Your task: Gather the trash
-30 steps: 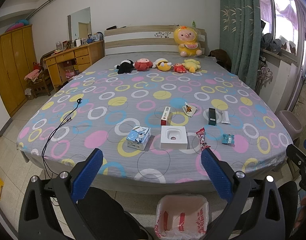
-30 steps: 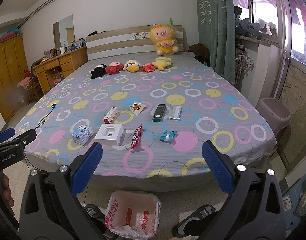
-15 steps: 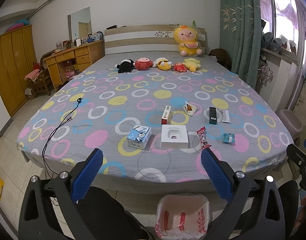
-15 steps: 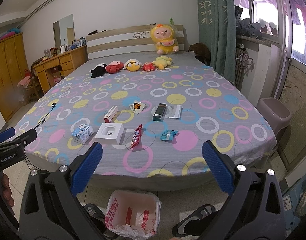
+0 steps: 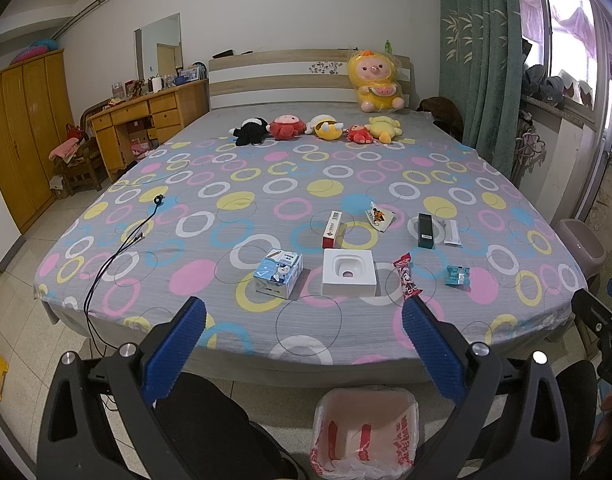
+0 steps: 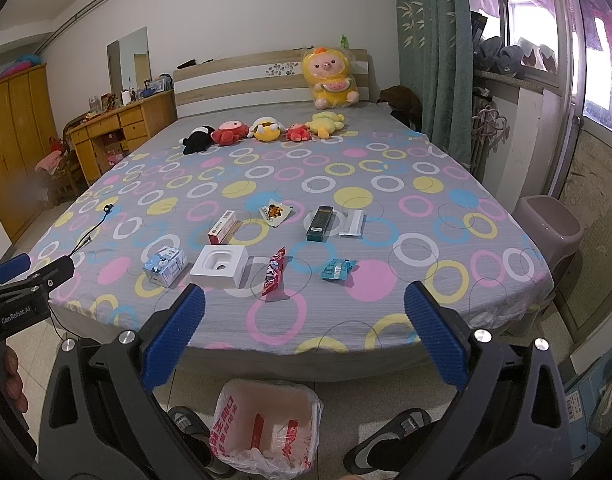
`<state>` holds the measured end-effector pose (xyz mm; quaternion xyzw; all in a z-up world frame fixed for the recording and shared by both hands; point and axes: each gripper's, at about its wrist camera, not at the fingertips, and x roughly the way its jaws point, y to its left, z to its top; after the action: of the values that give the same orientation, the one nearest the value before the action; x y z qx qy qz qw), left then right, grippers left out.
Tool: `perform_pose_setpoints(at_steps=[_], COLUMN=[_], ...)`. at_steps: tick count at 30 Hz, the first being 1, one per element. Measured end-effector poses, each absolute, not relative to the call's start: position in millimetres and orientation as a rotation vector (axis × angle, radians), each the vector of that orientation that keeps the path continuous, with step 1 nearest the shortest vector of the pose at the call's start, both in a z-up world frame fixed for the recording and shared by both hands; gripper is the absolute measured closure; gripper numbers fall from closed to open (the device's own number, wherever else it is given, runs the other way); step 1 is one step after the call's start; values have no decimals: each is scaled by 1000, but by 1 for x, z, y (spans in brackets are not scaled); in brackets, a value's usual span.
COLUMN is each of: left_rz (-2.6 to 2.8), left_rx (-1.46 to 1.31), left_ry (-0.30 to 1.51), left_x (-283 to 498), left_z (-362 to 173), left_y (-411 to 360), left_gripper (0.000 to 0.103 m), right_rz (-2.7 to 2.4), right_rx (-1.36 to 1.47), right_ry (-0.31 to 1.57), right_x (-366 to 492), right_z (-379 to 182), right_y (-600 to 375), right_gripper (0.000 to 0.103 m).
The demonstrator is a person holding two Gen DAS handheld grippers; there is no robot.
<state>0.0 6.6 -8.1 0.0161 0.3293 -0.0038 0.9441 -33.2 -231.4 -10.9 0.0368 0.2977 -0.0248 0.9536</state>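
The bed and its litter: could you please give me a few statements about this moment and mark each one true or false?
1. Both grippers are open and hold nothing. True: the left gripper and the right gripper stand wide apart, short of the bed.
2. The white box lies between the blue carton and the red wrapper. True.
3. The lined bin stands on the bed. False: it is on the floor at the bed's foot.
4. The black cable lies among the plush toys. False: it trails off the bed's left edge.

Home bedroom — bed [image 5: 266, 184], wardrobe [image 5: 22, 132], plush toys [image 5: 317, 128].
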Motion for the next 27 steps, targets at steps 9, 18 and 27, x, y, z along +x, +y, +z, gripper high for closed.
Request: perform_pose_setpoints(at_steps=[9,18,27], left_rz=[-8,-24,-9], left_rx=[32,29,16], left_ry=[673,700,782], left_x=[0,5,62], left_z=[-9,-26,-58], left_y=[7,15,36], left_gripper=[7,7,7], right_rz=[-51,-53,-82], right_rx=[74,51,55], right_ry=[607,627,739], right_x=[-33,-28,20], right_z=[-15,-26,-47], right_y=[-228,-222,-251], right_gripper=[5,5,5])
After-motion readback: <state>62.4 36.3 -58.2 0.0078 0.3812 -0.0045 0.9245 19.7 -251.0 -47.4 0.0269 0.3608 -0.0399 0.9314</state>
